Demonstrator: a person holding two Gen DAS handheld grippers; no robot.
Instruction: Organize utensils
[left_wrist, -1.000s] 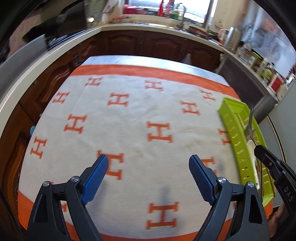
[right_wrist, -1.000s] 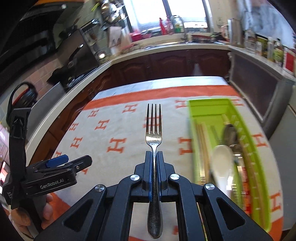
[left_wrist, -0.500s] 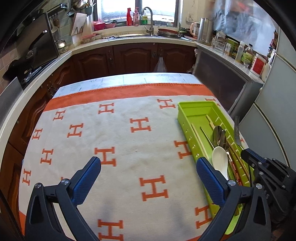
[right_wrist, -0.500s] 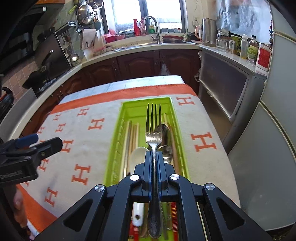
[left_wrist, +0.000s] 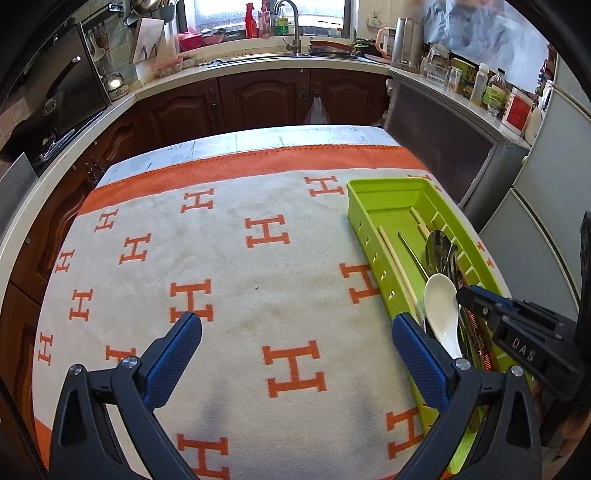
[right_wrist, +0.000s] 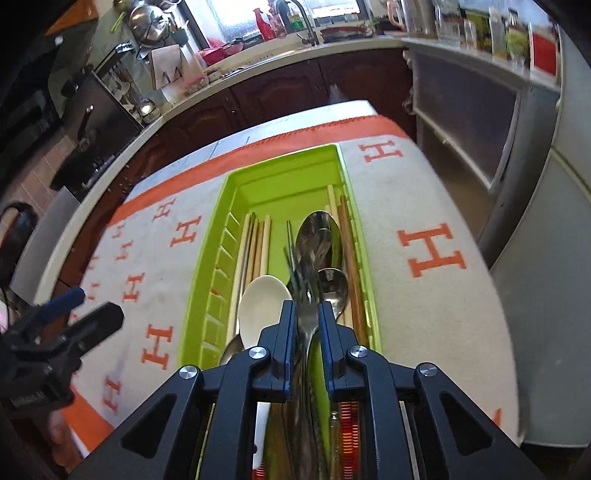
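Left wrist view: my left claw (left_wrist: 295, 354) stands spread as wide as it goes, nothing between its blue pads, hanging over the H-patterned cloth (left_wrist: 229, 266) that covers the counter. At about three o'clock from it lies the green tray (left_wrist: 384, 206), on the cloth, with chopsticks (left_wrist: 397, 262), a white spoon (left_wrist: 441, 306) and steel spoons already inside. My right claw (left_wrist: 476, 297) shows at the tray's near end, at four o'clock.

In the right wrist view, going from nine o'clock across: the left claw (right_wrist: 70, 314) sits off over the cloth, then the tray's slotted left wall (right_wrist: 218, 280), the pale chopsticks (right_wrist: 255, 243), the white spoon (right_wrist: 264, 306), then the fork (right_wrist: 306, 291) lying in the middle of the tray with its tines toward twelve o'clock, over the big steel spoon (right_wrist: 317, 232), and the dark chopsticks (right_wrist: 351, 258) at the right wall.

My right claw (right_wrist: 307, 321) has just been parting its jaws; they stand a narrow way apart with the fork's neck between them, and daylight shows either side of the steel, so I judge the pads no longer press on it. The fork looks rigid, smooth and fairly light: it will slip in a loose grip and clatter against the spoons if dropped. The flat neck just behind the tines, taken across its width, is the sure place to hold it.
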